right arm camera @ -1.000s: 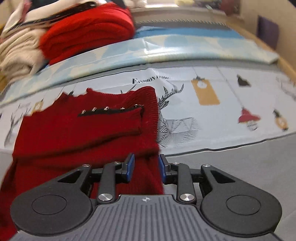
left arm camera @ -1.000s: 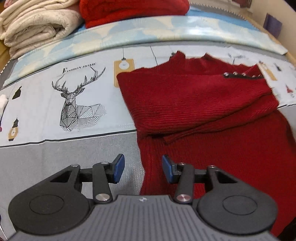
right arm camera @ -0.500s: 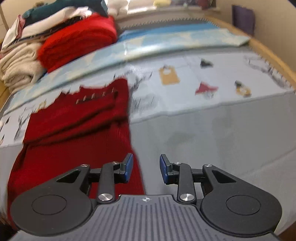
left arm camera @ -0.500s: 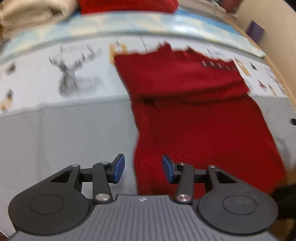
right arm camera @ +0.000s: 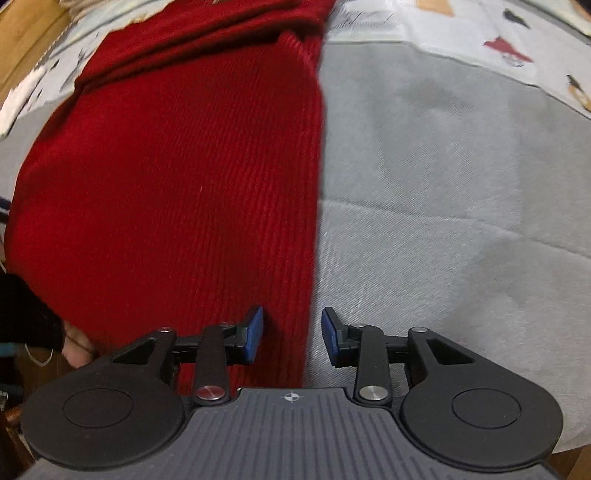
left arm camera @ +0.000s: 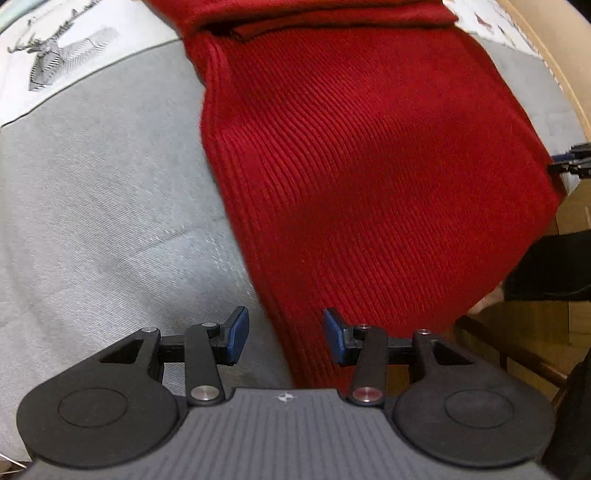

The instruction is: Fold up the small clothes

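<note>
A grey cloth (left arm camera: 92, 206) covers the work surface, its weave creased in long shallow folds; along the top of both views it gives way to a pale printed sheet (right arm camera: 461, 33), with a line-drawn stag (left arm camera: 55, 59) in the upper left of the left wrist view and small coloured figures in the upper right of the right wrist view. A wooden edge (left arm camera: 546, 40) curves down the upper right of the left view, and dark furniture fills its lower right corner.

One red ribbed sweater (left arm camera: 369, 158) lies flat on the grey cloth, filling the centre and right of the left view and the left and centre of the right view, its sleeves folded across the body at the top of the frame.

A second ago the stacked clothes and the whole printed sheet showed at the top; now both cameras look steeply down at the sweater's lower part, and the stacks are out of frame.

The left gripper (left arm camera: 282, 338) stands half open over the sweater's lower left edge, pads clear of the knit. The right gripper (right arm camera: 291, 336) has just been opening; its jaws straddle the sweater's lower right edge without pressing it. Each view shows two blue pads. A hand (right arm camera: 79, 349) shows at the lower left of the right view.
</note>
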The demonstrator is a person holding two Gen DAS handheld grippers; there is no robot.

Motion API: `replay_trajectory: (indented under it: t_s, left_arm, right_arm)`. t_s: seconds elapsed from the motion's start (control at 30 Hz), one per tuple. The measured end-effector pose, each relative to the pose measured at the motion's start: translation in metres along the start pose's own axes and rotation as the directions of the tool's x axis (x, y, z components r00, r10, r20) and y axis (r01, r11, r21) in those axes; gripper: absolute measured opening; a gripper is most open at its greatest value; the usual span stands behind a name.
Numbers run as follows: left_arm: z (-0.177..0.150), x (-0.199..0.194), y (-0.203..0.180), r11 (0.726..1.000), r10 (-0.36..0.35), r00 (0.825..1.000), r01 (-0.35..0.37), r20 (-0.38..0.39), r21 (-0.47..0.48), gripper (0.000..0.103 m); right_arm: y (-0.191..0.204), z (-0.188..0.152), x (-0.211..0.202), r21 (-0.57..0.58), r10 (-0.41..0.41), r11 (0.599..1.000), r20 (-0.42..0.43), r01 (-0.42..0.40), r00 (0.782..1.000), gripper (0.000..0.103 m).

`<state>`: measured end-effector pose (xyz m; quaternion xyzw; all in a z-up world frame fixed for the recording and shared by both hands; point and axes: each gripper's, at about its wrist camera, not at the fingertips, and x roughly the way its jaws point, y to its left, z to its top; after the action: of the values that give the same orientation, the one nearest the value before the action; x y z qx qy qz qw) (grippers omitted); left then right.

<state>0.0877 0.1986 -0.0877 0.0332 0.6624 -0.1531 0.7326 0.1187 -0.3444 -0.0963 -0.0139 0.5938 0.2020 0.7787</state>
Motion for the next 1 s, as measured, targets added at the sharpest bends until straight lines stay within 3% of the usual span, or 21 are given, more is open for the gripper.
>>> replay_trajectory:
  t_s: [0.17,0.27,0.3,0.37,0.43,0.63,0.73,0.83,0.9,0.93,1.0]
  left_arm:
    - [-0.006,0.016,-0.004,0.997,0.023,0.997,-0.018,-0.073,0.068,0.05]
    - [-0.01,0.016,-0.004,0.997,0.008,0.998,-0.003,-0.068,0.081,0.047]
    - [-0.01,0.015,-0.003,0.996,0.003,0.998,0.002,-0.067,0.085,0.044]
    - [-0.009,0.014,-0.004,0.994,-0.028,0.998,0.034,-0.062,0.102,0.024]
    - [-0.008,0.011,-0.009,0.99,-0.026,0.999,0.031,-0.039,0.135,0.014]
    - [-0.002,-0.008,-0.001,0.991,-0.075,0.997,0.071,0.034,0.113,0.009]
    - [0.005,-0.024,0.01,0.994,-0.089,0.989,0.081,0.115,0.07,0.007]
    - [0.017,-0.05,0.034,0.994,-0.093,0.961,0.107,0.26,-0.038,0.007]
    - [0.024,-0.066,0.053,0.986,-0.048,0.935,0.101,0.351,-0.136,0.005]
    - [0.026,-0.07,0.058,0.981,-0.006,0.925,0.079,0.379,-0.178,0.0]
    - [0.031,-0.074,0.07,0.959,0.108,0.91,0.011,0.4,-0.284,0.0]
  right_arm:
    - [0.009,0.0,0.009,-0.048,-0.017,0.999,-0.038,0.016,0.999,0.037]
    - [0.015,0.0,0.01,-0.067,-0.012,0.998,-0.041,0.009,0.999,0.034]
    - [0.017,0.001,0.011,-0.075,-0.007,0.997,-0.041,0.004,0.999,0.031]
    - [0.018,0.004,0.011,-0.089,0.007,0.996,-0.041,-0.01,0.999,0.017]
    - [0.016,0.007,0.011,-0.102,0.014,0.995,-0.035,-0.018,0.999,0.013]
    - [0.007,0.011,-0.004,-0.067,0.107,0.992,0.03,-0.104,0.994,0.01]
    - [-0.004,0.015,-0.023,-0.012,0.191,0.981,0.13,-0.191,0.973,0.009]
    - [-0.023,0.024,-0.045,0.072,0.233,0.963,0.266,-0.26,0.935,0.007]
    - [-0.032,0.03,-0.059,0.111,0.234,0.95,0.371,-0.293,0.898,0.007]
    - [-0.035,0.033,-0.063,0.124,0.228,0.945,0.41,-0.301,0.883,0.007]
    - [-0.037,0.039,-0.067,0.163,0.169,0.948,0.47,-0.273,0.866,0.007]
